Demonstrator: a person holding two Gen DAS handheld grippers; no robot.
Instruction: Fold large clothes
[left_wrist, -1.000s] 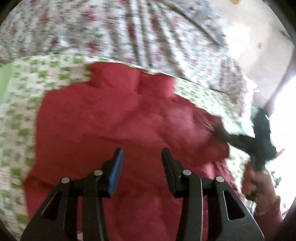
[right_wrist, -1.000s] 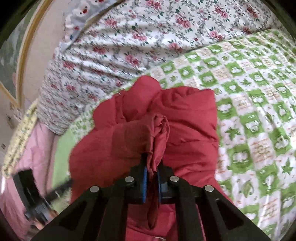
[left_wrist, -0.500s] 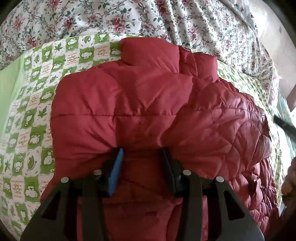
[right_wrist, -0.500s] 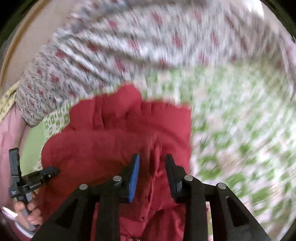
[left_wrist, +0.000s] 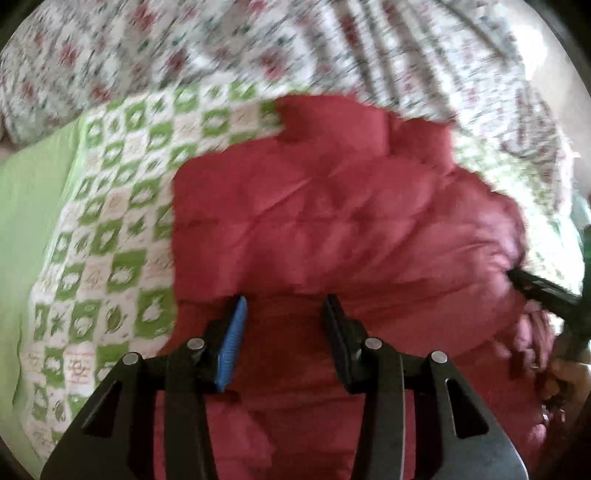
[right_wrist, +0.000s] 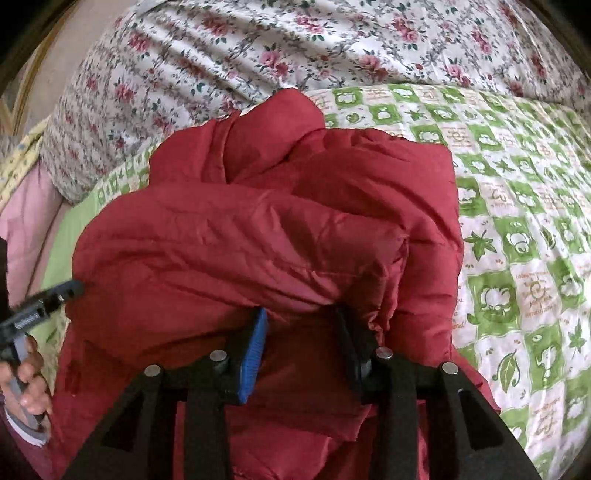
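Both tongs, left (left_wrist: 282, 308) & right (right_wrist: 299, 319), part-open, empty, over red jacket (right_wrist: 258, 236) (no legible txt).

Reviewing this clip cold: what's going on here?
A person with a gripper in each hand is folding a red jacket on a green checked quilt. The right gripper has just opened, and its jaws now stand apart over the folded-over jacket. The left gripper is open too, gripping nothing.
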